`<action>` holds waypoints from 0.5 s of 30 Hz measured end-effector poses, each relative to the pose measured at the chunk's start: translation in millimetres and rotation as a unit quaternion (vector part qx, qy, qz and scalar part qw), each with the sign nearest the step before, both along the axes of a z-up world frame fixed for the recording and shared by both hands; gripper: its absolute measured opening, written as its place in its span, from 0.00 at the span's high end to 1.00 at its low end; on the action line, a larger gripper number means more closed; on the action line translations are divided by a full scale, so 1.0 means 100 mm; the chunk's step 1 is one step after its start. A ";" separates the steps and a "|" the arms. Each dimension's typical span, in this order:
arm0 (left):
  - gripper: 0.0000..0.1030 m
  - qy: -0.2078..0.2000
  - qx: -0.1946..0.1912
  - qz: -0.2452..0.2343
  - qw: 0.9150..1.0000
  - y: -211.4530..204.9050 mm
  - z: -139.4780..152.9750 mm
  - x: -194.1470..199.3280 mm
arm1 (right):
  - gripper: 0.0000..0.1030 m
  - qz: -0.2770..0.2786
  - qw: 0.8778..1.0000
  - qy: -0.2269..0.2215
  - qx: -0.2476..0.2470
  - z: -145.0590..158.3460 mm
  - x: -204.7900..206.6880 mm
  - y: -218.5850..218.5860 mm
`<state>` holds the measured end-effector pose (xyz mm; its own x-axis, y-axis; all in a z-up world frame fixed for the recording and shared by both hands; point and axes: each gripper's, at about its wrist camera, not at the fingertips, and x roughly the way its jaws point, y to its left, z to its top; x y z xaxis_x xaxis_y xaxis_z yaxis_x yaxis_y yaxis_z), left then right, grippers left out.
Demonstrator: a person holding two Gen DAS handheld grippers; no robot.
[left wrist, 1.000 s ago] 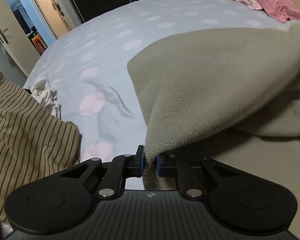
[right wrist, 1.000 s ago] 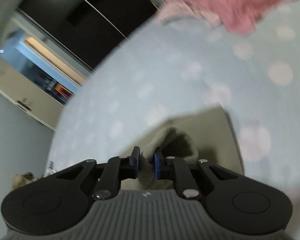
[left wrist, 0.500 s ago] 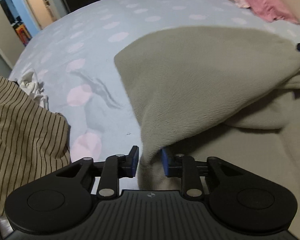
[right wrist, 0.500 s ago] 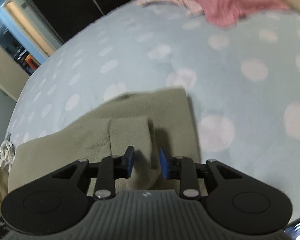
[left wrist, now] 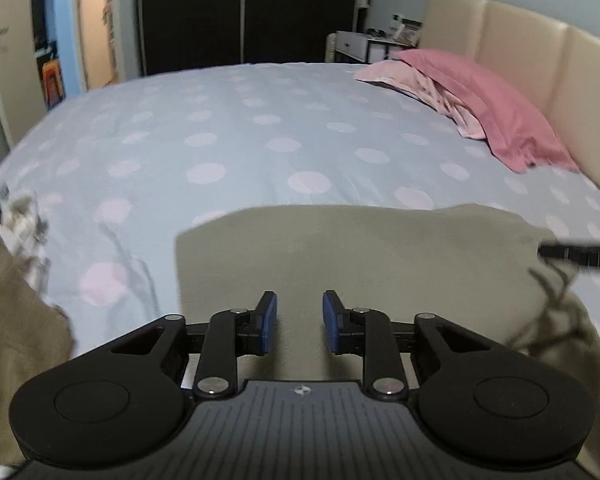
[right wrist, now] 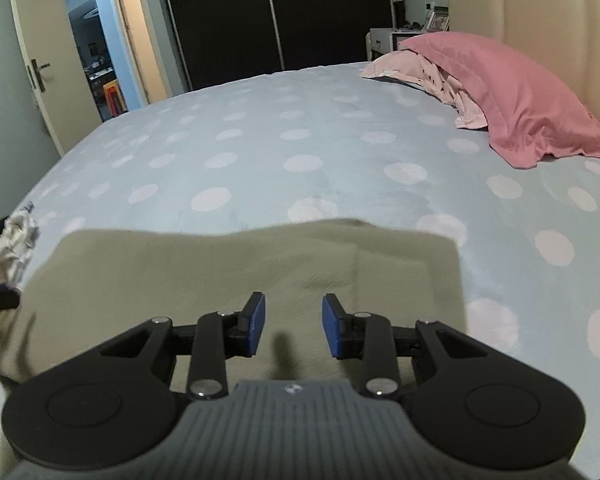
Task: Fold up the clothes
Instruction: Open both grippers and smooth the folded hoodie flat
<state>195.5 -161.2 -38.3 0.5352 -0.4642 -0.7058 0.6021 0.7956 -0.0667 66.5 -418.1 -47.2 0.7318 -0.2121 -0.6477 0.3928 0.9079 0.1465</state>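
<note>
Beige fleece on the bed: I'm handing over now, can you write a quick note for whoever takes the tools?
Left tool: empty, jaws closing a little, nothing between them.
Right tool: open, empty.
Beige fleece: lying flat, folded over itself on the spotted bedspread, near edge.
Done: one fold laid down and let go.
Left: probably fold it smaller, then the clothes pile at the left edge; too blurred to identify.

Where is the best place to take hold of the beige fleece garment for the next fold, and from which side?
Probably the far right corner of the beige fleece garment, approached from the right side with the right gripper. There the edge lies flat and free on the dotted blue bedsheet, so one finger could slide under it.
</note>
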 end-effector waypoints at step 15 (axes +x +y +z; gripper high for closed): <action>0.86 0.031 0.065 0.022 0.997 -0.28 -0.65 0.24 | 0.66 0.019 0.995 0.076 -0.058 -0.80 0.36 0.13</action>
